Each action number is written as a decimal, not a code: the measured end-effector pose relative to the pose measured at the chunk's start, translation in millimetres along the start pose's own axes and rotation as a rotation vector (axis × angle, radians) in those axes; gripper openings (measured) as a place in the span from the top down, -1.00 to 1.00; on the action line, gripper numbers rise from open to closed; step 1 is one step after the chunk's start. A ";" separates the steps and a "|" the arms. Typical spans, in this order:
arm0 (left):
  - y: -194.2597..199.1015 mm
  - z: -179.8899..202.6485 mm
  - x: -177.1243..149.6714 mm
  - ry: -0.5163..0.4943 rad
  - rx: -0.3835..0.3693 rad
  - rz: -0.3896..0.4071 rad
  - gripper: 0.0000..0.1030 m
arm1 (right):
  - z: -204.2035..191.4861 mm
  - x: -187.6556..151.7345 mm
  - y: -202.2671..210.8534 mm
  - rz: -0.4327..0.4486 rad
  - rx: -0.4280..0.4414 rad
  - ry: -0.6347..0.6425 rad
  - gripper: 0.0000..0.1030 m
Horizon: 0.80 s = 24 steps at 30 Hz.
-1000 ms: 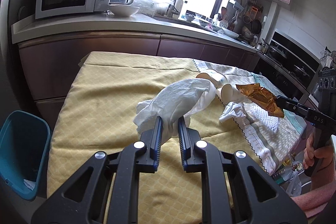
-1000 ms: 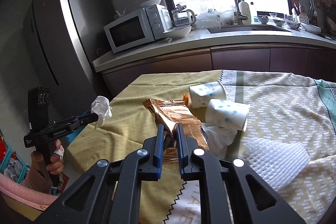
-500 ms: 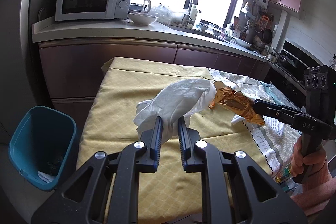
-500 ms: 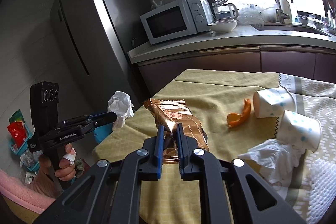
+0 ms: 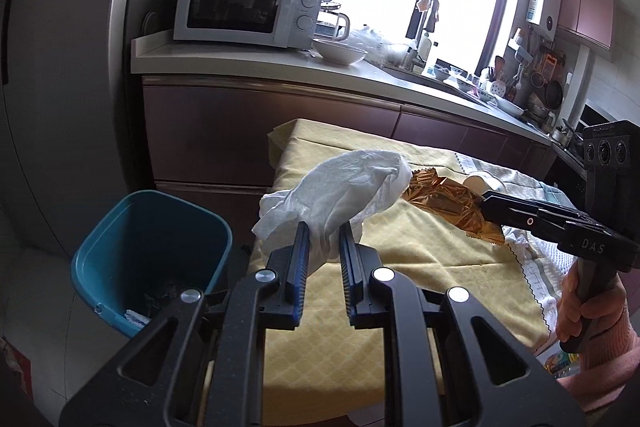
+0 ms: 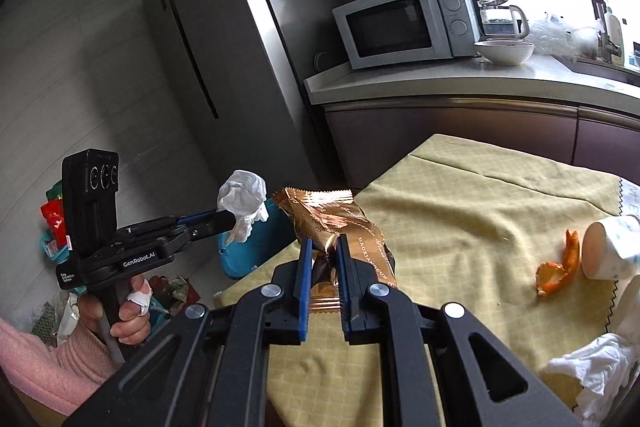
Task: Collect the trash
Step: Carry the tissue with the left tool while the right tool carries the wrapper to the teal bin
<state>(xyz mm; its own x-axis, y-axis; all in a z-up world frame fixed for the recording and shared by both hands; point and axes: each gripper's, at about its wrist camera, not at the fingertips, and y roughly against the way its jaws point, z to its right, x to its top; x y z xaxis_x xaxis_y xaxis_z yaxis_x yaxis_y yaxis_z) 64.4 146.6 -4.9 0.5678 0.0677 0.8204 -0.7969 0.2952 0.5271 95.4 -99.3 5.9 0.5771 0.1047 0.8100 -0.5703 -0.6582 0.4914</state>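
Note:
My left gripper (image 5: 323, 229) is shut on a crumpled white tissue (image 5: 344, 187), held in the air over the table's left edge. In the right wrist view that same tissue (image 6: 243, 201) hangs from the left gripper (image 6: 230, 217) above the bin. My right gripper (image 6: 323, 247) is shut on a crinkled copper-gold snack wrapper (image 6: 332, 223), lifted off the yellow tablecloth (image 6: 460, 227). The left wrist view shows the wrapper (image 5: 448, 205) right beside the tissue. A teal trash bin (image 5: 152, 251) stands on the floor left of the table, open, with scraps at its bottom.
On the cloth lie an orange peel (image 6: 560, 267), a dotted paper cup (image 6: 608, 247) on its side and another white tissue (image 6: 592, 367). A counter with a microwave (image 5: 244, 7) and bowl (image 5: 340, 51) runs behind. A steel fridge (image 6: 224, 47) stands left.
Both grippers have swung left with their loads, away from the cups toward the table's left edge. The teal bin has come fully into the left wrist view.

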 end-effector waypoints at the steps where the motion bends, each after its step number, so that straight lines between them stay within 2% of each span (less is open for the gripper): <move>1: 2.5 -5.5 -0.1 0.008 0.011 0.003 0.70 | -2.5 2.0 -3.8 -0.003 0.006 0.007 0.79; 24: 18.4 -97.0 -1.6 0.149 0.174 0.019 0.70 | -57.7 37.3 -95.6 -0.101 0.159 0.126 0.79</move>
<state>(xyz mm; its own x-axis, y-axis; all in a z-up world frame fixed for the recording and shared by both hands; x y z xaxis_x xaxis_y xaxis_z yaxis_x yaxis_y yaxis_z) 68.8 244.3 -18.0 0.5665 0.2155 0.7954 -0.8238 0.1250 0.5529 137.7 10.5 7.6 0.5437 0.2617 0.7974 -0.4082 -0.7477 0.5237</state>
